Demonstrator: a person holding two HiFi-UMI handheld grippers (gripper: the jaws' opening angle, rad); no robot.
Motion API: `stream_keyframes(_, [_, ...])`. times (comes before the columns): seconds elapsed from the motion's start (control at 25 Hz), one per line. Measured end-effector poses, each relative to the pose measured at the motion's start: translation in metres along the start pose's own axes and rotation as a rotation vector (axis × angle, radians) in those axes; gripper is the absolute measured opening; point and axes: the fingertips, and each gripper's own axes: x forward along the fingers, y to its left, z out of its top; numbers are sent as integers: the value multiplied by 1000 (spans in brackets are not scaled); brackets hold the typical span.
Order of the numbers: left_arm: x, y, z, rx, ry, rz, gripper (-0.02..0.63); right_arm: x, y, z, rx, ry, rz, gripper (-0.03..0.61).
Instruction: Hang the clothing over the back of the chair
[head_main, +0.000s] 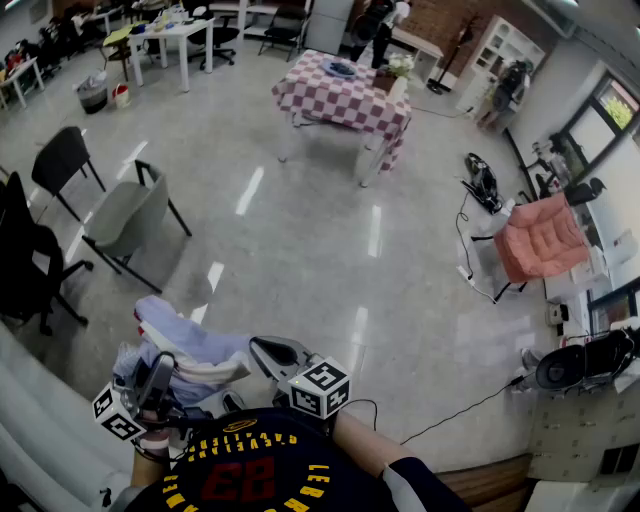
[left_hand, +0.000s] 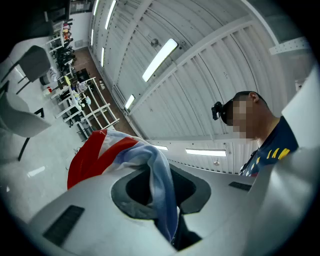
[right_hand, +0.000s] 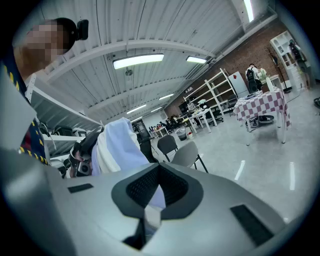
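The floor (head_main: 300, 260) is pale, glossy and open, and takes up most of the head view. A table (head_main: 320, 90) under a red-and-white checked cloth stands at the far end, well away from the person. A pink chair (head_main: 540, 240) stands at the right edge of the room. A grey chair (head_main: 130, 215) stands on the left part of the floor, with a black chair (head_main: 65, 160) just behind it. Both are empty, with nothing over their backs.

The clothing (head_main: 185, 345) is a bunched bundle, lavender and white on top. It is held in the air close to the person's chest, between the two grippers and well apart from the grey chair. The left gripper view also shows red, white and blue panels on the clothing (left_hand: 107, 150).

The left gripper (head_main: 150, 390) is at the lower left of the head view. Its jaws are clenched on a blue fold of the clothing, and that fold runs down through the narrow gap between the pads of the left gripper (left_hand: 162, 200).

The right gripper (head_main: 275, 358) is beside it, at the right of the bundle. Its jaws are clamped on a pale strip of the clothing (right_hand: 117, 145), which is pinched at the tips of the right gripper (right_hand: 150, 205). The grey chair (right_hand: 190, 152) appears beyond the jaws
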Motion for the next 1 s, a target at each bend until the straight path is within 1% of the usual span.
stream_keyframes(0.12, [21,46,12,9,42,-76,58,26,-18,21,-60,-67,-72,9])
stream_keyframes(0.16, [25,55,16,7,50,-86,58,32,-21,23,-67,-73,-87,9])
stream_keyframes(0.24, [23,65,22,0,54,-76,58,42,-20,22,-55,-66,-91,9])
stream_keyframes(0.36, [16,65,30,20,38,-50,58,53,-16,25,-45,-60,-51,9])
stream_keyframes(0.52, [20,62,27,64,-4,-17,58,54,-19,40,-93,-90,31,9])
stream_keyframes(0.68, [26,51,30,119,-21,13,58,51,-18,51,-119,-105,74,9])
stream_keyframes(0.84, [32,44,37,159,-44,48,58,45,-26,60,-84,-108,94,9])
stream_keyframes(1.0, [45,42,39,208,-65,99,58,28,-48,68,-34,-123,100,9])
